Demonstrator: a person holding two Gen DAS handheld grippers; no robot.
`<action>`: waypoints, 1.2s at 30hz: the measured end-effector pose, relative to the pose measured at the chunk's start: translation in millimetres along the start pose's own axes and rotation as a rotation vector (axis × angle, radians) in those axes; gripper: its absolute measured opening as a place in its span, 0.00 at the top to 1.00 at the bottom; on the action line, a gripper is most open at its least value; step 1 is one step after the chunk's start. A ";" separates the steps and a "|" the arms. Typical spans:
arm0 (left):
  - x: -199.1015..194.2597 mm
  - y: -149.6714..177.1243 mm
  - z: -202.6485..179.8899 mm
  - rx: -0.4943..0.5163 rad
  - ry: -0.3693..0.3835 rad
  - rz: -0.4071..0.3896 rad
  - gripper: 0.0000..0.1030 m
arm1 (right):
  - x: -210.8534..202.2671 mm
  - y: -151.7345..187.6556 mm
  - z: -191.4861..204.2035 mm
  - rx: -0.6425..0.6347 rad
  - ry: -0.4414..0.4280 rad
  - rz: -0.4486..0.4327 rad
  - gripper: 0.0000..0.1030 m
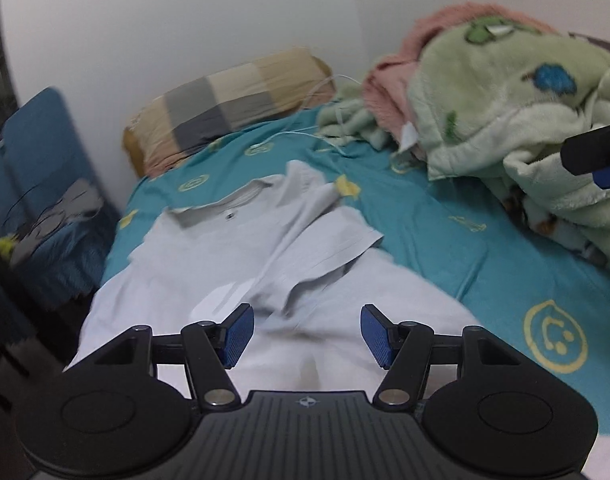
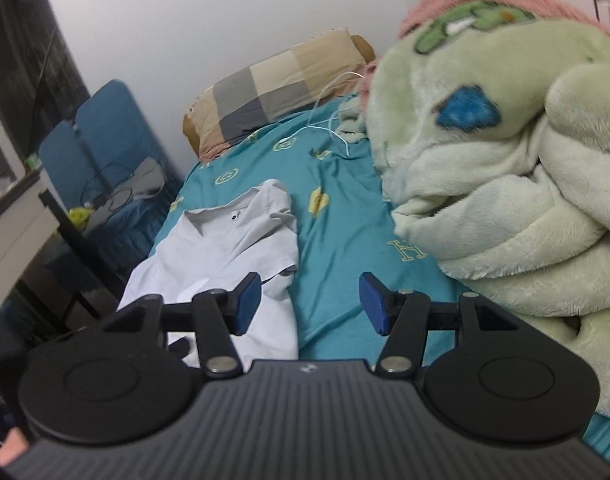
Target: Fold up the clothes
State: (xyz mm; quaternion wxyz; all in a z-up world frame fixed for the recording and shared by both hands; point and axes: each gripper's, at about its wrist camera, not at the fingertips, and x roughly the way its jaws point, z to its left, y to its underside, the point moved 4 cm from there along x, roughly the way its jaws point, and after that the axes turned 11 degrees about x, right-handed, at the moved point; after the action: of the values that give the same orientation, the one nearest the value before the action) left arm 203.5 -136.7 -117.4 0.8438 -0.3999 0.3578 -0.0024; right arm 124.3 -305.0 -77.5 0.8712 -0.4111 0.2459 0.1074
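Pale grey polo shirt point(image 1: 241, 248) lies collar-far on the teal bedsheet point(image 1: 445, 240), one sleeve folded in across its chest, left of a heaped green fleece blanket point(image 2: 505, 184) and near of a checked pillow point(image 1: 225, 108). Left gripper point(image 1: 307, 334) hovers over the shirt's near part, jaws wide and empty. Right gripper point(image 2: 309, 303) hangs above the sheet just right of the shirt, jaws likewise wide with nothing between them.

A home bedroom: a bed point(image 2: 345, 216) with a teal sheet, checked pillow point(image 2: 273, 92) at upper centre, fleece blanket point(image 2: 505, 200) piled right.
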 end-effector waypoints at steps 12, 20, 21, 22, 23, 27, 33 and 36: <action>132.7 -44.1 -32.6 0.125 0.056 0.079 0.62 | 51.3 -10.8 -40.7 0.078 0.043 0.041 0.45; 107.9 -44.8 33.8 -0.213 0.166 -0.004 0.97 | 56.6 -7.8 -37.1 0.070 0.028 0.053 0.45; 101.8 -45.5 44.7 -0.259 0.188 -0.020 0.97 | 55.6 -7.8 -36.3 0.067 0.027 0.050 0.45; 97.3 -45.8 54.0 -0.291 0.205 -0.027 0.97 | 54.9 -7.5 -35.3 0.063 0.027 0.049 0.45; 94.1 -45.5 62.9 -0.315 0.214 -0.032 0.97 | 54.3 -7.0 -33.8 0.058 0.028 0.047 0.45; 83.2 -43.7 96.6 -0.410 0.211 -0.053 0.99 | 51.8 -4.6 -27.7 0.029 0.033 0.043 0.45; 78.7 -40.3 105.0 -0.333 0.175 -0.039 0.99 | 51.9 -3.4 -24.0 0.017 0.039 0.042 0.45; 83.2 -42.2 79.9 -0.221 0.200 -0.022 0.89 | 55.5 -3.3 -24.3 0.022 0.039 0.049 0.45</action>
State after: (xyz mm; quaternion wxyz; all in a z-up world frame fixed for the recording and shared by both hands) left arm 325.7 -135.8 -105.1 0.7547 -0.4920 0.4339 -0.0123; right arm 164.8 -326.6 -117.2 0.8677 -0.3975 0.2741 0.1179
